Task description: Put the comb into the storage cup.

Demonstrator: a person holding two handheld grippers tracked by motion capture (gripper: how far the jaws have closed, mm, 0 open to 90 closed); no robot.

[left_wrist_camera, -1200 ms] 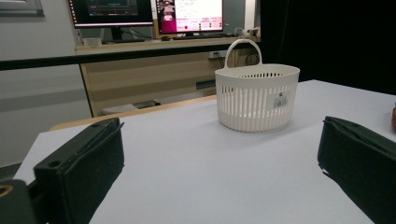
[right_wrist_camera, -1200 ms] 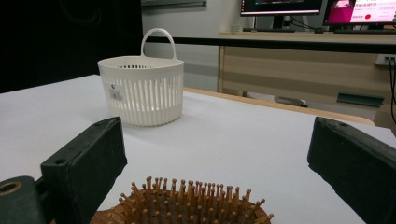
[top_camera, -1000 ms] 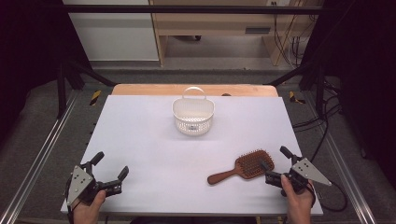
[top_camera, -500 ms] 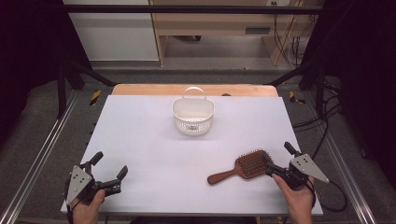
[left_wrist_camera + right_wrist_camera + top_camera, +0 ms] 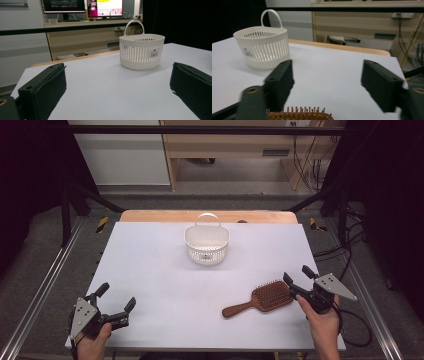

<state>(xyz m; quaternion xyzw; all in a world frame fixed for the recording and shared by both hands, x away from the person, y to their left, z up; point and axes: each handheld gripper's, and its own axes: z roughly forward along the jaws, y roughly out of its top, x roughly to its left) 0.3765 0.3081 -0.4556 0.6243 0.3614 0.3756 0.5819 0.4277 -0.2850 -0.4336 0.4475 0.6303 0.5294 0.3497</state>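
A white slatted basket and a brown wooden hairbrush lie on the white table.

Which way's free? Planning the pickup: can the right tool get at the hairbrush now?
Probably yes: the right tool is open beside the hairbrush head, with nothing between them.

In the right gripper view we see the brush cut off by the bottom edge, only its bristle tips showing. We cannot read the basket's small label. The far monitors are cropped at top.
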